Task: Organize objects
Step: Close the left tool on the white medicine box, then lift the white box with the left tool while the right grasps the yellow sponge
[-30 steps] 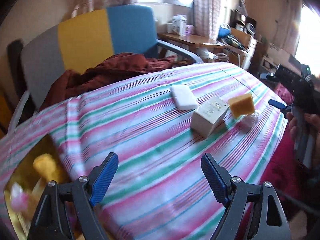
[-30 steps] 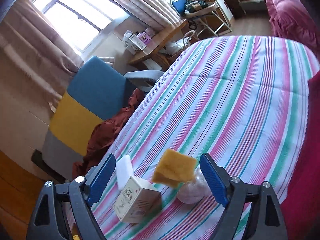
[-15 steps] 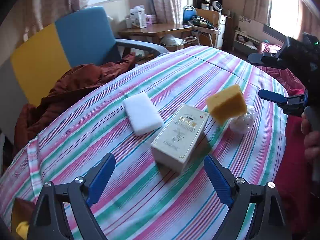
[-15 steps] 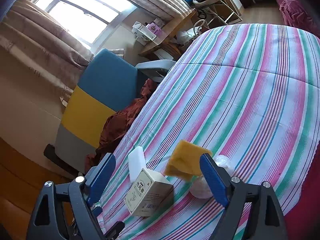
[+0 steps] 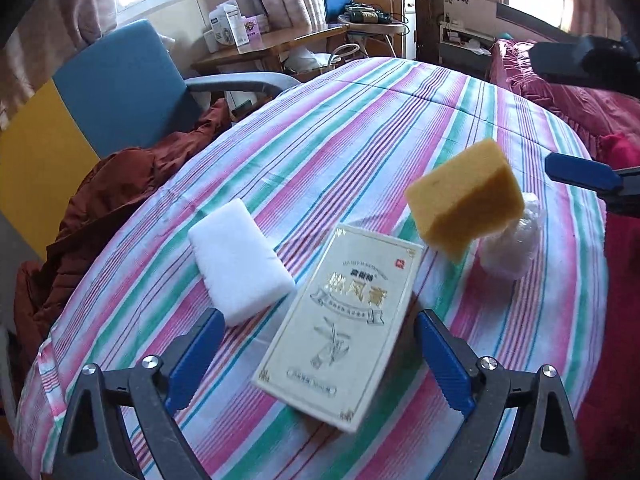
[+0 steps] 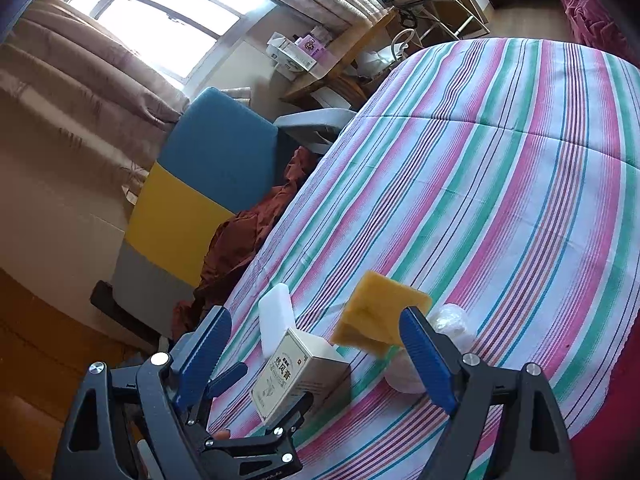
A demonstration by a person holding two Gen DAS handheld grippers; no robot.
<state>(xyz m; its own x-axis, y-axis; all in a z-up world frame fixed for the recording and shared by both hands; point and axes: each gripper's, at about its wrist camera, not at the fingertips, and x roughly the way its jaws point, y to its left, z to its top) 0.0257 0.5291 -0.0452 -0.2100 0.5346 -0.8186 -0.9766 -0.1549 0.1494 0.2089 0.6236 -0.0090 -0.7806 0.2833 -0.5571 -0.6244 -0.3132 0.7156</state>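
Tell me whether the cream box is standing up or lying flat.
Lying flat: the cream box rests on a broad side on the striped cloth, its printed face turned up.

From my left gripper (image 5: 316, 356) I see its blue-padded jaws standing wide apart, with the cream rectangular cardboard box (image 5: 340, 328) between them on the striped pink-green tablecloth (image 5: 360, 128). A white foam block (image 5: 240, 256) lies just beside the box. The yellow-orange sponge (image 5: 464, 204) leans on a crumpled clear plastic wrap (image 5: 512, 248).
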